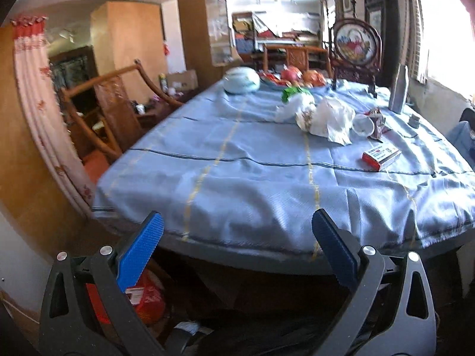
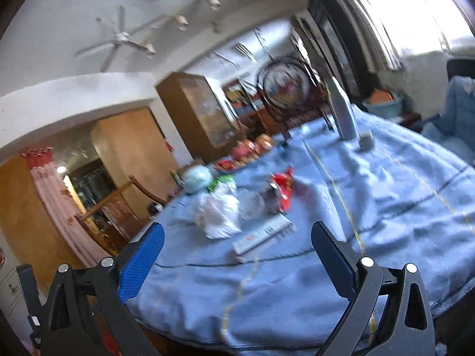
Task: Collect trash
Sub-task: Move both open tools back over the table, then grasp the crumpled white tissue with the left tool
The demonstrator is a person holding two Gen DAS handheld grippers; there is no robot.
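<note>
Bench under blue tablecloth (image 1: 237, 184) fills the view ahead of the gripper. Far end: pale green lidded pot (image 1: 241, 79), fruit plate (image 1: 294, 78) beside it, round framed picture on stand (image 1: 356, 46) behind. Silver bottle (image 1: 399, 89) far right. Wooden chair (image 1: 104, 103) left of the bench, pink curtain (image 1: 38, 95) further left.

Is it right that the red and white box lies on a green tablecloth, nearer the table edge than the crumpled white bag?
Not quite. The tablecloth is light blue, not green, as the left wrist view shows. The red and white box does lie on it, nearer the edge than the crumpled white bag.
</note>
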